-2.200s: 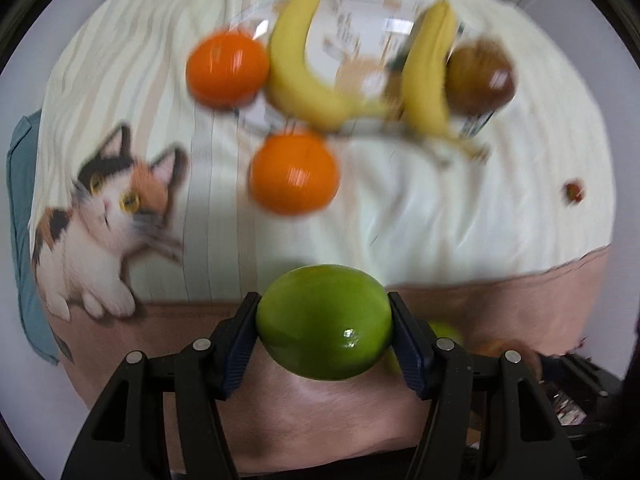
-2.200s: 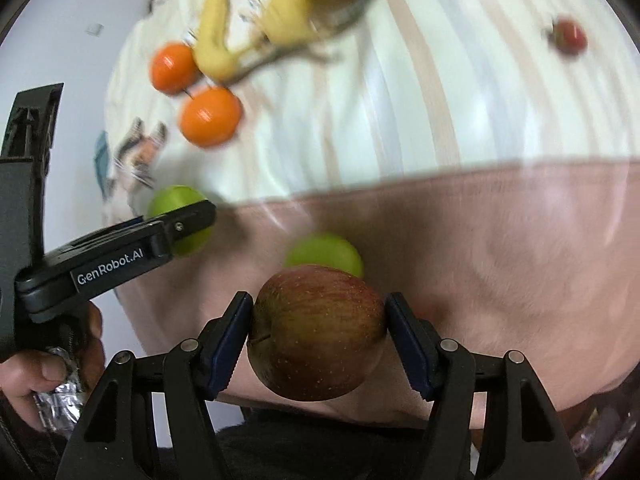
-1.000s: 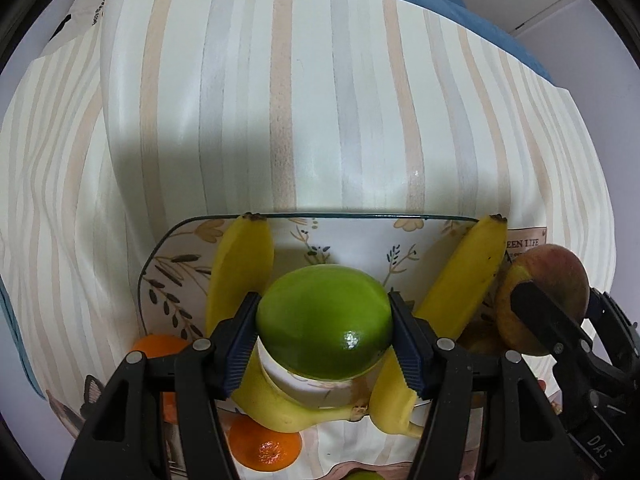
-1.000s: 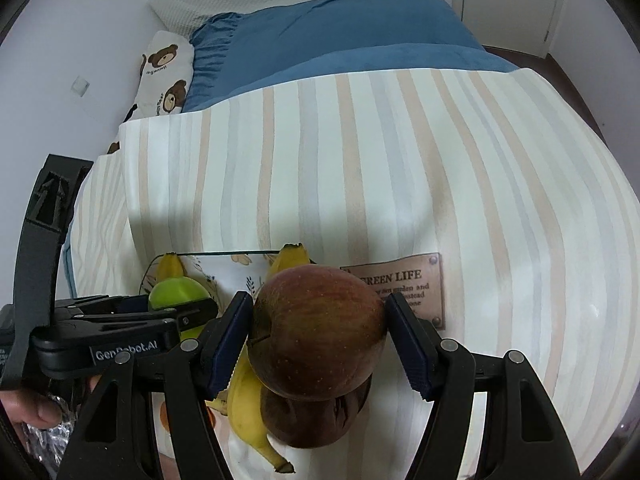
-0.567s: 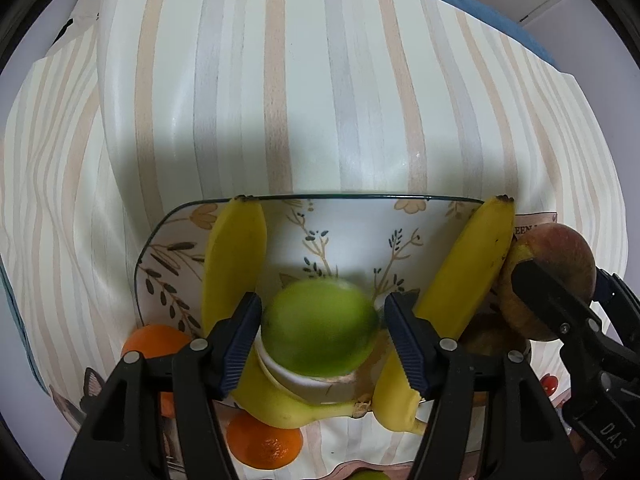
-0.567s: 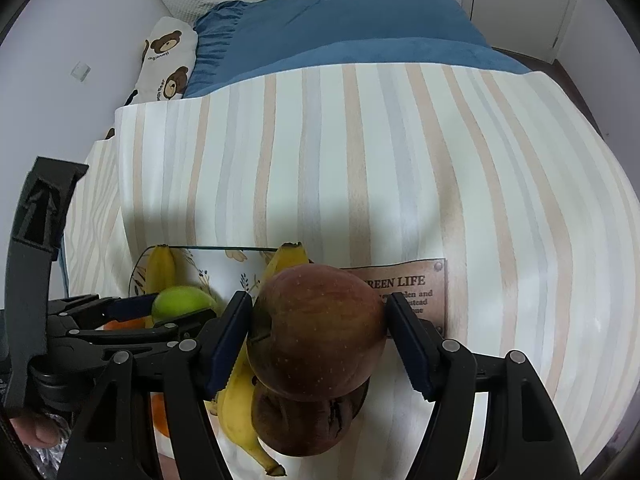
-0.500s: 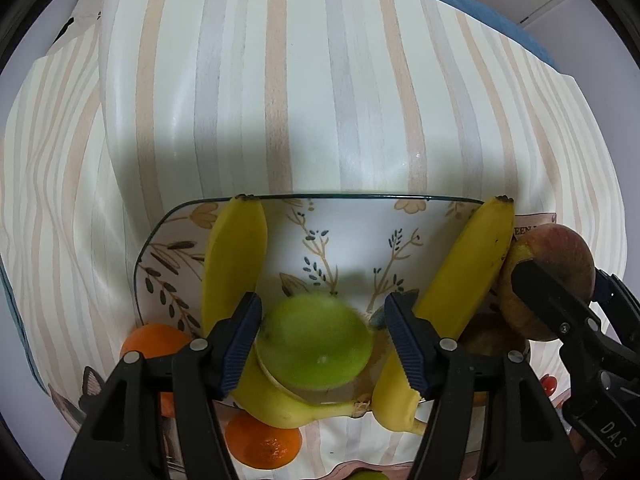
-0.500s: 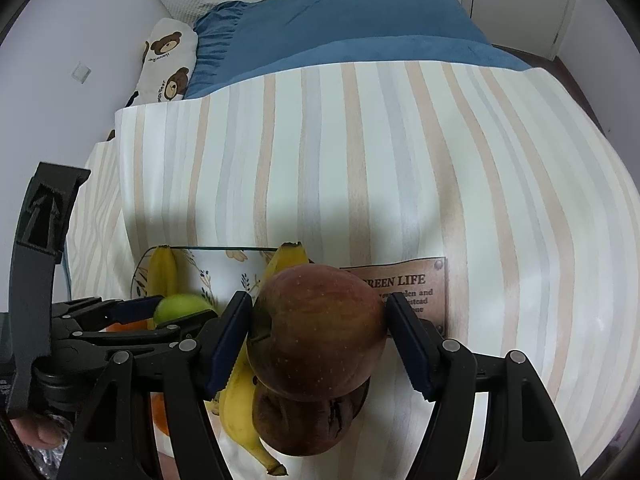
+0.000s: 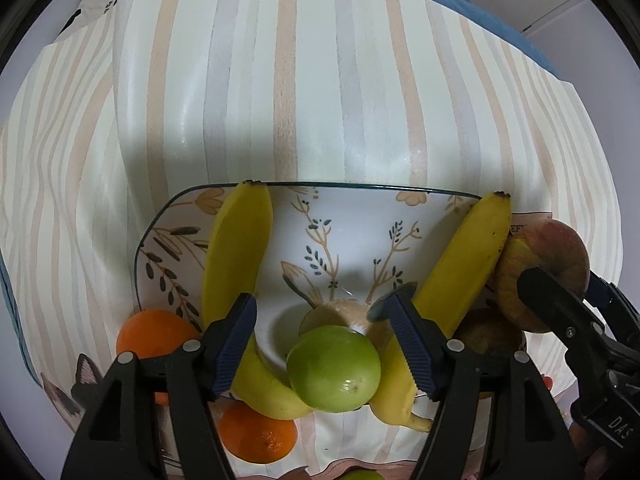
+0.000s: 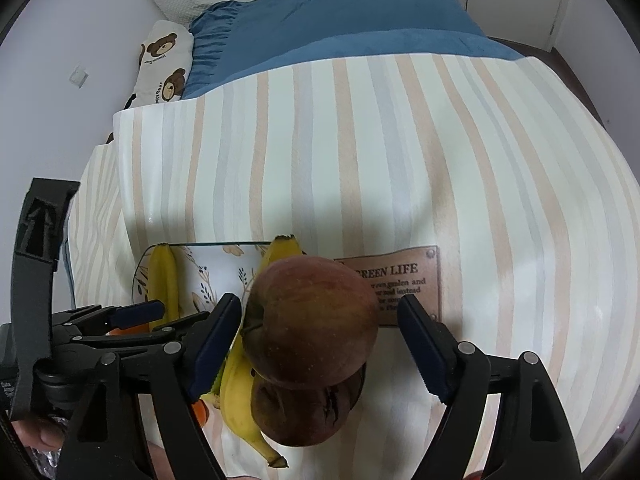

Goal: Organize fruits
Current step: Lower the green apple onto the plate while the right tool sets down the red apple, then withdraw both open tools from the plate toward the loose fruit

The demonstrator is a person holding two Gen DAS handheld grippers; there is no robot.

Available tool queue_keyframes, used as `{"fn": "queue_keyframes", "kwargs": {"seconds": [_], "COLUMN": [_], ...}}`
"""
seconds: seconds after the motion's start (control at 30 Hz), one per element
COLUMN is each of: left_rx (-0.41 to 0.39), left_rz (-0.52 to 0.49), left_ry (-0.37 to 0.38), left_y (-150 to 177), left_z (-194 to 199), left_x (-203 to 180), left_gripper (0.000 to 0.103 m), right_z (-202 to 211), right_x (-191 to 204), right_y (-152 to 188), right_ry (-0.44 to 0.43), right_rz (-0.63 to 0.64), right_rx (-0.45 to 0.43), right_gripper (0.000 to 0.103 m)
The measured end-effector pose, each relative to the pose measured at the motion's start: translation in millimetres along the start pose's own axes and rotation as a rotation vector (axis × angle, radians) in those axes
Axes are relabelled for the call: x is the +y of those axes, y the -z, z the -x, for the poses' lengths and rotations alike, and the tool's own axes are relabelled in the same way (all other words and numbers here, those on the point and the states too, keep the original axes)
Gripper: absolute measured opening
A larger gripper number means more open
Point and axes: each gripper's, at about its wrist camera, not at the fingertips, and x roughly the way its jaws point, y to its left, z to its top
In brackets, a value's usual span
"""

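Striped cloth (image 10: 360,152) covers the surface beside blue bedding (image 10: 340,16).

Soft indoor light, sharp focus, fisheye-bent edges, dark vignette corners.

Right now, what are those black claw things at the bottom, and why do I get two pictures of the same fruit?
Those claws are grippers, tongs a person holds, one in each hand. Each carries a small camera looking along its fingers, so you get one picture per hand.

The left gripper is open. Below it, a round green fruit sits between two yellow bananas on a white flowered plate. Two oranges lie beside the plate on the striped cloth.

The right gripper is open too. Between its fingers, a red apple rests on a darker brown fruit at the plate's right side. Nothing is squeezed at this moment.
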Motion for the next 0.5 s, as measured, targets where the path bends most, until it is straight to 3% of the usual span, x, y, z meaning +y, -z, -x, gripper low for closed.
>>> {"fn": "queue_keyframes", "kwargs": {"seconds": [0.17,0.23,0.33,0.37,0.5], "left_rx": [-0.053,-0.085,-0.137,-0.148,-0.196], "left_rz": [-0.019,-0.026,-0.035,-0.035,-0.030], "left_ry": [-0.017,-0.029,-0.060,-0.066,-0.091], "left_y": [8.9,12.4,22.4,25.0,40.2], "left_z": [16.7,26.1,41.4,45.6,66.5], "left_x": [-2.9,-4.5,-3.0,-2.3,4.4], "left_gripper": [0.078,0.088,0.091,0.099,0.100], "right_z": [7.7,14.3,27.1,31.5,49.4], "right_x": [1.1,3.0,8.6,10.6,19.0], "right_y": [3.6,5.4,10.2,12.1,25.7], "right_ry": [0.007,0.020,0.051,0.066,0.115], "right_rz": [0.002,0.014,0.046,0.056,0.091], "right_rx": [-0.013,-0.026,-0.053,-0.061,-0.091], "right_gripper": [0.086,0.093,0.097,0.097,0.099]}}
